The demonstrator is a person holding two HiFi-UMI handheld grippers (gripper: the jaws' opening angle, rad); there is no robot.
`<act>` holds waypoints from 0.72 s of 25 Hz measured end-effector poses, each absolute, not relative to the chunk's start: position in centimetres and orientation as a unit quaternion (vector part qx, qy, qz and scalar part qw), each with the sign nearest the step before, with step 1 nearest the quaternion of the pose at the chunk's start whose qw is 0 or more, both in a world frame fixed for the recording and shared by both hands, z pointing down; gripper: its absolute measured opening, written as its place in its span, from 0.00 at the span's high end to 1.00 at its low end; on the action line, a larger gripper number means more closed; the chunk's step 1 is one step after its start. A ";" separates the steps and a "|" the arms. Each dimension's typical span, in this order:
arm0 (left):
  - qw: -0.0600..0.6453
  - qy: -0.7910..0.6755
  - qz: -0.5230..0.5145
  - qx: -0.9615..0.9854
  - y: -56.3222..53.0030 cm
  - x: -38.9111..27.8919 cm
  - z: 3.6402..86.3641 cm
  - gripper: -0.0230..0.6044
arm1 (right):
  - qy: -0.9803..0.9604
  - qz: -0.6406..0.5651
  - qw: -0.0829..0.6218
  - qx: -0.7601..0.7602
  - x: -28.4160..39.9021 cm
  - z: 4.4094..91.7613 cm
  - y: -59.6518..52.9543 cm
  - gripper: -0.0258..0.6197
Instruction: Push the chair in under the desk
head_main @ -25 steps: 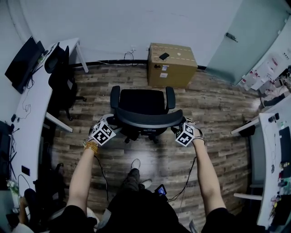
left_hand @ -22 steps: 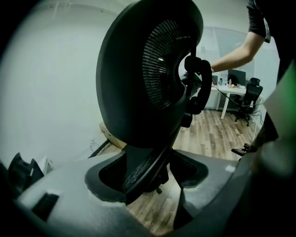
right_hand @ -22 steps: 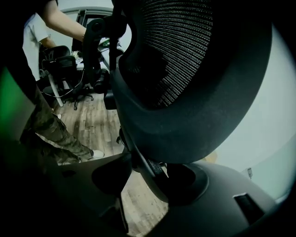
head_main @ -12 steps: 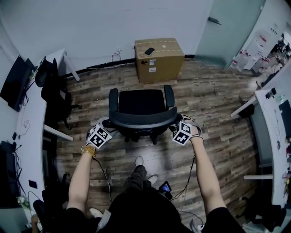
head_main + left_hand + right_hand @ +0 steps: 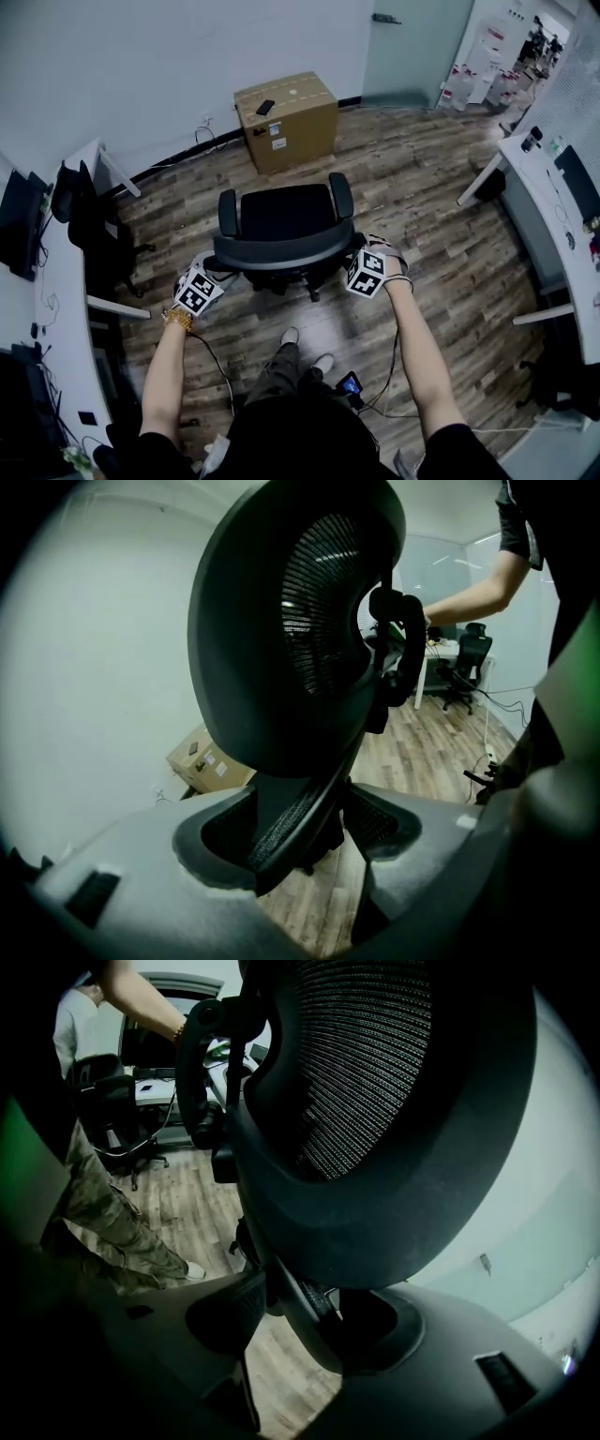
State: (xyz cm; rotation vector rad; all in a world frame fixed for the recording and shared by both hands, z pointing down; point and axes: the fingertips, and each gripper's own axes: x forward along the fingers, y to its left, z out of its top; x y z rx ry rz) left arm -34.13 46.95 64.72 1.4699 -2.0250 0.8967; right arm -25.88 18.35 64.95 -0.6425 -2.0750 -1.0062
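So the chair (image 5: 281,211) is out in the middle of the wood floor (image 5: 422,216). It sits well apart from the counter (image 5: 61,281) along the left edge and from the other counter (image 5: 553,202) on the right. Its seat faces a cardboard box (image 5: 286,117) against the far wall, and its backrest (image 5: 281,255) is turned toward the person.

The head view only shows the left gripper (image 5: 211,275) and right gripper (image 5: 358,261) parked at the two ends of that backrest. You can't really see the grip from up there.

The gripper views fill that in. On the left one the jaws sit fairly wide with the backrest's curved rim clamped between the pads. The right one is the same deal, with the rim wedged in between its jaws.

The left gripper view also catches the person's other arm reaching to the far end of the backrest. The right gripper view shows camo trousers and a white shoe (image 5: 195,1270), mostly hidden from overhead.
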 end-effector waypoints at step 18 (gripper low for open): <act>0.189 -0.639 0.388 0.637 38.6 -34.9 64.9 0.53 | -0.831 -0.333 0.425 -0.132 -19.1 64.8 13.4 0.58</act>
